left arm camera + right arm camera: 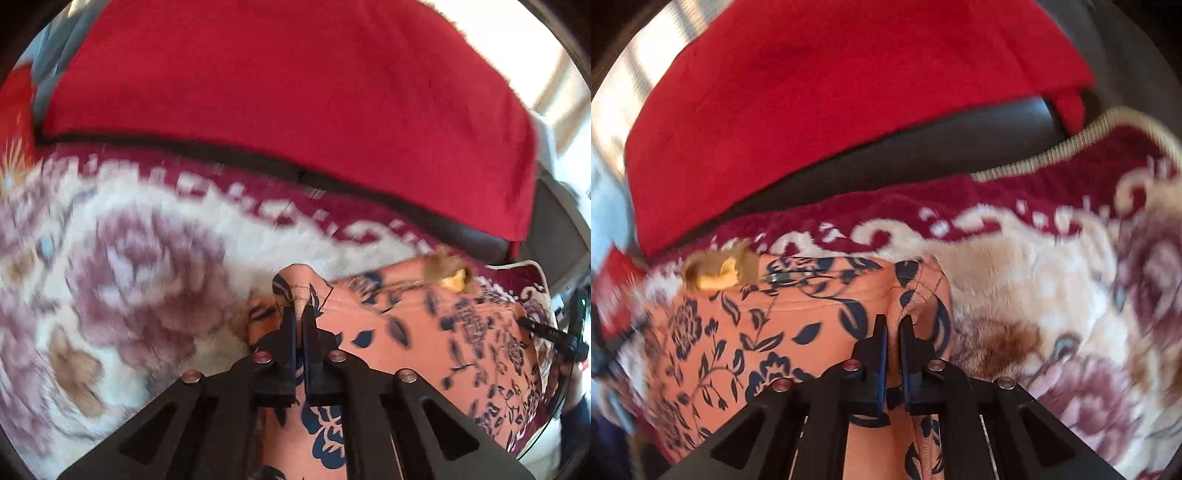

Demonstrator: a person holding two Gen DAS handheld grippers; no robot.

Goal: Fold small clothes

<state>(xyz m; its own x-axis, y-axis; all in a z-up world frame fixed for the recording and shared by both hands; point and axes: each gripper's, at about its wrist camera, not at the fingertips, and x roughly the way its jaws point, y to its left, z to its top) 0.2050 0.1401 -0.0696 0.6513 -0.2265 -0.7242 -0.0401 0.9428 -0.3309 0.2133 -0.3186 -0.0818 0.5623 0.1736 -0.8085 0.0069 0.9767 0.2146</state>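
A small peach garment with a dark blue flower print point(436, 332) lies on a cream and maroon floral blanket point(129, 258). My left gripper point(298, 312) is shut on the garment's left corner, which bunches up between the fingers. In the right wrist view the same garment point(757, 325) spreads to the left, and my right gripper point(894, 321) is shut on its right corner. A tan and yellow patch point(720, 271) shows at the garment's far edge. Both views are motion blurred.
A bright red cloth point(295, 92) covers a dark cushion point(923, 147) behind the blanket. The blanket's ribbed beige hem point(1052, 155) lies at the right. Bright window light point(561, 96) is at the far right.
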